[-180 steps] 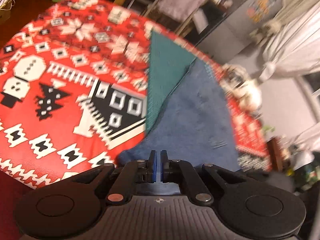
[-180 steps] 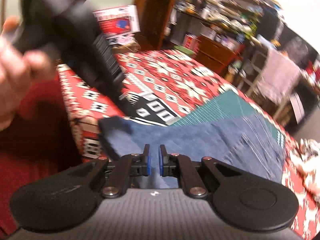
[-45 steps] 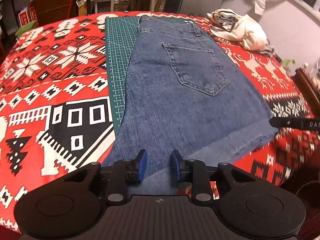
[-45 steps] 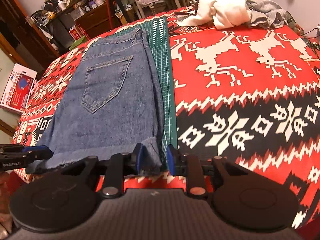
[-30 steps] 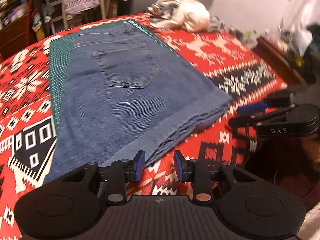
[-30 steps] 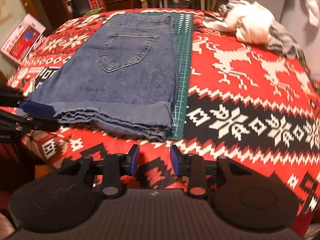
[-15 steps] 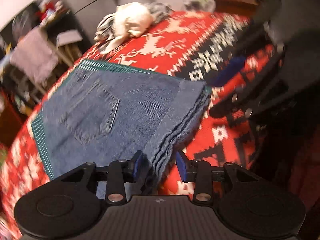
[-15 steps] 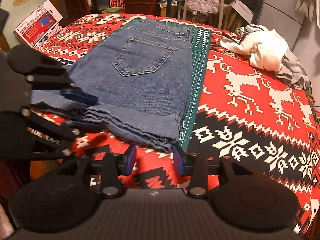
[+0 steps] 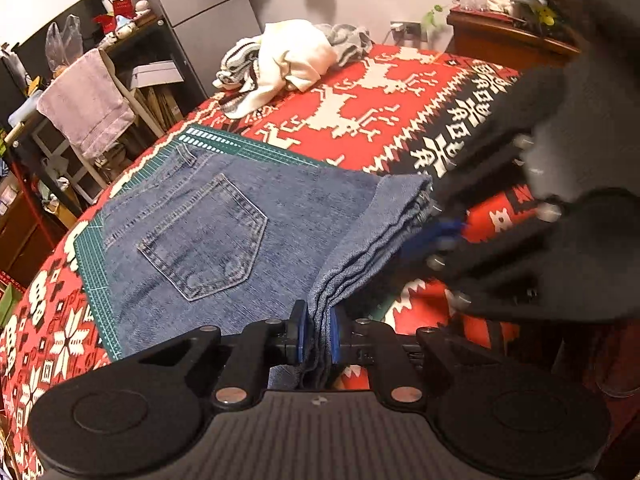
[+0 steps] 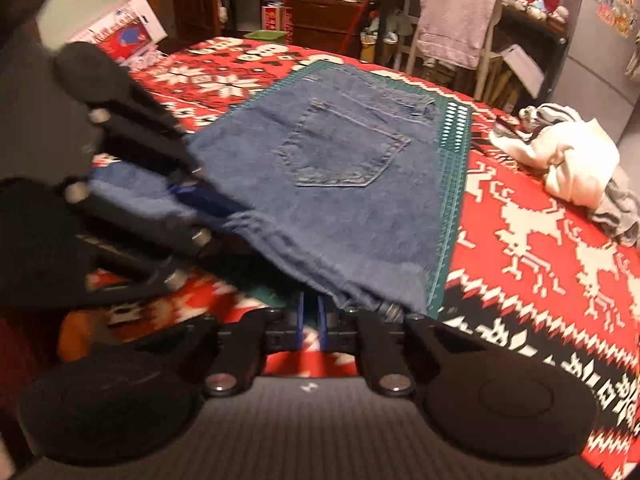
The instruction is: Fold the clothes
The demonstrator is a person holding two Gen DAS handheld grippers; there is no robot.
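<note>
Blue jean shorts folded flat on the green mat, on a desk with a red patterned cloth. Near edge of the shorts lifted a little. Left hand-held gripper at 6 o'clock, nearly closed, pinching the thick stack of layers at one near corner. Right hand-held gripper at 6 o'clock in its own view, closed to a thin gap at the other near corner; hold on the cloth likely, but hard to tell. Pile of white and grey clothes far off at 12 o'clock.

Could go wrong: thick layers slipping out, so only the top one lifts. Uneven pull, crooked fold. Mat dragged along too.
</note>
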